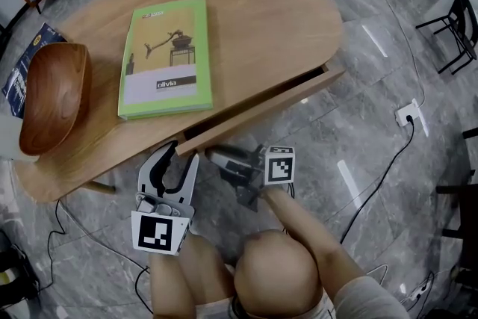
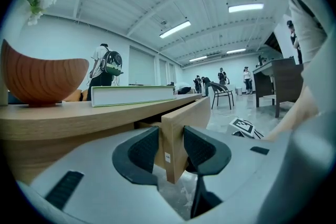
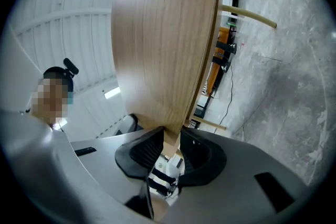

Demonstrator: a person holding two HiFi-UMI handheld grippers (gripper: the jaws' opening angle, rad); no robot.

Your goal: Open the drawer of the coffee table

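The light wooden oval desk (image 1: 284,19) has a flat wooden drawer (image 1: 261,104) under its top. The drawer sticks out a little way on the side near the person.

The right hand-held gripper (image 3: 171,136) is pinching the thin bottom edge of the drawer front. The left hand-held gripper (image 2: 170,134) is spread wide. The end of the drawer front stands between its pads, but they do not squeeze it.

So only one hand-held gripper has hold of the drawer, and I think that is the weak spot. The pinch sits on a smooth, thin edge. A quick tug could make the pads slide off the wood.

A pull from one spot could also turn the drawer crooked, and then it might jam in its slot. If the left one closes, both should pull evenly.

A hard yank could shake the desk. The brown wooden bowl (image 1: 54,93) sits near the far rim, partly on a blue book (image 1: 30,63), so it might rock. The green book (image 1: 166,56) lies flat and should be safe.

If the drawer comes out too far, it could drop to the floor.
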